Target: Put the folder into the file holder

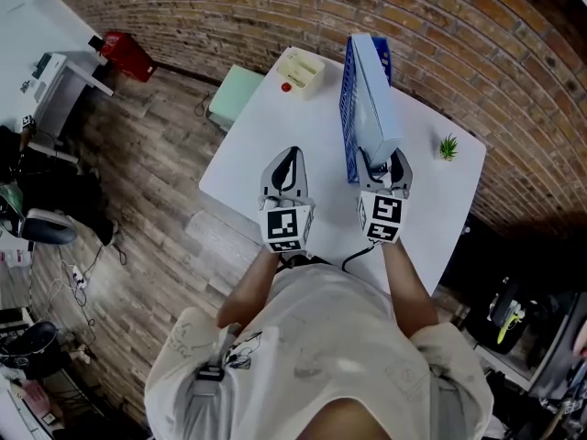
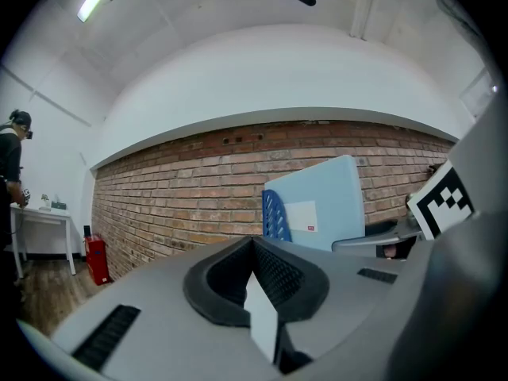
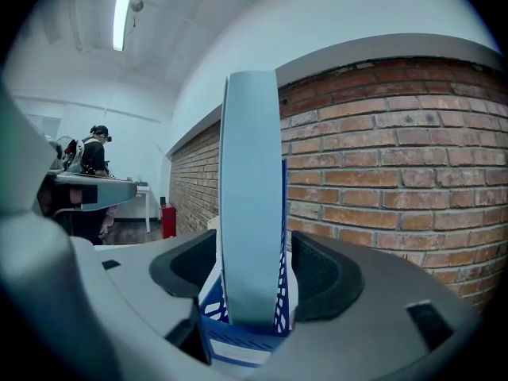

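White printed T-shirt (image 1: 321,337), left claw (image 1: 292,154) and right claw (image 1: 385,159) — grey, black-padded, black-and-white marker cubes (image 1: 283,227)

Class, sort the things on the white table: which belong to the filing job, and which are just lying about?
Belong to the job:
folder
file holder
right tongs, open around the folder

Lying about:
small plant
beige box

Bright, even; ceiling tube (image 3: 122,14) overhead; fisheye-warped edges.

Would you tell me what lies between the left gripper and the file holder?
Nothing; the head view shows only bare table between the left gripper and the file holder.
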`<state>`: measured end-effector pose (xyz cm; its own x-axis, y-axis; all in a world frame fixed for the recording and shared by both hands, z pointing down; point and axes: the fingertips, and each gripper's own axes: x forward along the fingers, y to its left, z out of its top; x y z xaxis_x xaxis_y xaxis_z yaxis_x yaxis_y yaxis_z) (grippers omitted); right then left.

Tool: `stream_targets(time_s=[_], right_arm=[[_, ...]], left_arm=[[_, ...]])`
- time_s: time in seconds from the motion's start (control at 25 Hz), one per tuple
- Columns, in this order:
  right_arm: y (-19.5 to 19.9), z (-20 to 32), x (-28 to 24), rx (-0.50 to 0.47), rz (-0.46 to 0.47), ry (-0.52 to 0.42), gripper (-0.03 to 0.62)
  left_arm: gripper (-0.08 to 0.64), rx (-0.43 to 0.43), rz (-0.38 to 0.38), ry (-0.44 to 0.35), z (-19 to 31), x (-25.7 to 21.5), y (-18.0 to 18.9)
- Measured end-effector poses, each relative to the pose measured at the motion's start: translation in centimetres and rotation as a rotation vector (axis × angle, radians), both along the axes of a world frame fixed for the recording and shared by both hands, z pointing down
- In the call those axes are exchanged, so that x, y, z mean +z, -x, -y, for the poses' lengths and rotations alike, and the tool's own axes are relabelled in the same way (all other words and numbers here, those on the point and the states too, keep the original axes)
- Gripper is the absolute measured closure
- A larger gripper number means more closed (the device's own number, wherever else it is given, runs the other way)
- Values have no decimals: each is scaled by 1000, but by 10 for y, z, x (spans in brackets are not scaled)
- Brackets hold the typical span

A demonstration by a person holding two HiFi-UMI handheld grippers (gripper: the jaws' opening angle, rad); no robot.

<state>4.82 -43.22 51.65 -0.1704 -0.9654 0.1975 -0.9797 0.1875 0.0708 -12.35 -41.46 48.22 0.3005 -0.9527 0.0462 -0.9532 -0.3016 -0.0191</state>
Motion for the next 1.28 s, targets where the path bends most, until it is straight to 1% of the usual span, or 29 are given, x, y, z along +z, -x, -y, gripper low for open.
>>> stream_targets(time_s=[0.08,0.16,0.32,0.44,0.6,0.72,0.88,1.04,1.28], right_arm=[[1,-4,-9,-10,1,-19,263],[0,-9,-20,-20,4,-39,252],[-5,-26,-37,-35,11,-66,244],[-12,-44,-40,-36,8,-76,242],[-30,-69,-35,-15,34,-64,242],[-42,-91,-35,2,53,-61,242],[-54,-118,-30,5,57,-47,242],[-68,-149,-28,10,49,-41,242],[-89,-192,-23,36,53,-34,242]], left_arm=[[548,2,6,-5,-5,-4,0],[548,2,10,-13,-9,-8,-2],[548,-3,12,-11,-23,-10,-7],[548,-13,25,-5,-34,-12,-8],[548,-4,54,0,-54,-14,-17],[548,4,63,0,-74,-18,-25],[548,2,76,-7,-97,-20,-34],[548,12,77,-8,-124,-22,-44],[548,-7,65,-6,-166,-20,-49]])
